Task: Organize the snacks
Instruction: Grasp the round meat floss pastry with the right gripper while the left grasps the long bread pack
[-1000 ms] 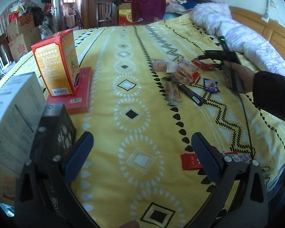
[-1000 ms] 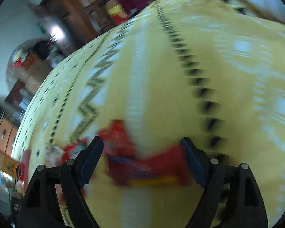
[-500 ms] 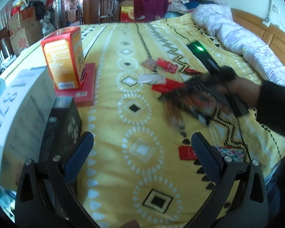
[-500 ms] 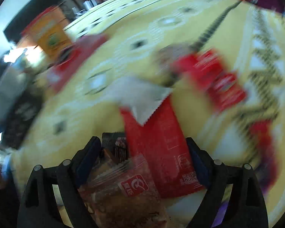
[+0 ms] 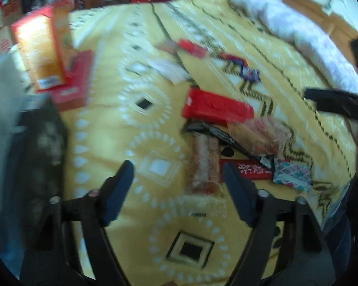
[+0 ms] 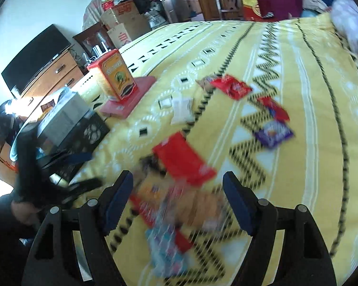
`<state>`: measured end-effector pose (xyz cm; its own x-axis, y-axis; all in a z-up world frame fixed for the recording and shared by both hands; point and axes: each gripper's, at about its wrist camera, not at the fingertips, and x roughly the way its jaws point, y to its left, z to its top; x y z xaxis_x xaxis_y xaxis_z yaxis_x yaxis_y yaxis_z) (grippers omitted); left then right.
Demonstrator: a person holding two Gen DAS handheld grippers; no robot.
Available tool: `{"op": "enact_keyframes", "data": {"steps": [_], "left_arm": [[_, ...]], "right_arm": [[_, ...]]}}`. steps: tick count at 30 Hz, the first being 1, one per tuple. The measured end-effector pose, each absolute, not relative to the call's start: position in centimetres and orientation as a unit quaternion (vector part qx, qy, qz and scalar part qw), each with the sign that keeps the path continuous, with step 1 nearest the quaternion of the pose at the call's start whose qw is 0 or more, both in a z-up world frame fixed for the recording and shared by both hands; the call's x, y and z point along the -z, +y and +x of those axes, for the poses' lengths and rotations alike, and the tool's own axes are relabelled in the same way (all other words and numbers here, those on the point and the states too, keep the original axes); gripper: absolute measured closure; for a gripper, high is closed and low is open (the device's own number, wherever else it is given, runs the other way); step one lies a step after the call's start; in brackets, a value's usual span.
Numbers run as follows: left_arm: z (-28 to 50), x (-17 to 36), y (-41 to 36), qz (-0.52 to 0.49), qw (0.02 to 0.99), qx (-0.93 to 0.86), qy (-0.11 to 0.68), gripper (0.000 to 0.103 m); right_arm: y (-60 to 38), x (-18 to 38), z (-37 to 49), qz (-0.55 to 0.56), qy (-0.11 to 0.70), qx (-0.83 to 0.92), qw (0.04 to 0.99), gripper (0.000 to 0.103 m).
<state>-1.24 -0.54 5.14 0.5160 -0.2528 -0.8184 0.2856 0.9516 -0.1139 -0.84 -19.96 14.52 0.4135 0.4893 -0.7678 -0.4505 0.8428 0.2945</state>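
Your snack packets (image 5: 217, 112) lie bunched mid-bedspread (image 5: 121, 128), clear yellow cloth leftward before the boxes (image 5: 43, 52). Your left gripper (image 5: 177, 186) is closing, nothing pinched; your right gripper (image 6: 177, 200) narrows, empty. A second ago the packets lay more scattered.

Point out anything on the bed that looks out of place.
Snack packets lie scattered and overlapping across the yellow bedspread, unsorted. An orange box stands on a flat red box, near the bed's edge.
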Motion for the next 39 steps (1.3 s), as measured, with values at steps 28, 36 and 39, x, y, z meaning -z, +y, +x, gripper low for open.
{"op": "enact_keyframes", "data": {"steps": [28,36,39], "left_arm": [[-0.1,-2.3,-1.2,0.014,0.861,0.143,0.487,0.067],[-0.9,-3.3,-0.8,0.013,0.873,0.135,0.469,0.068],[-1.3,-4.7,-0.2,0.008,0.881,0.128,0.455,0.069]], "right_arm": [[-17.8,-5.6,0.3,0.009,0.539,-0.194,0.82,0.031],[-20.5,-8.3,-1.6,0.049,0.498,-0.181,0.847,0.044],[-20.8,-10.2,-2.4,0.052,0.472,-0.175,0.863,0.045]]}}
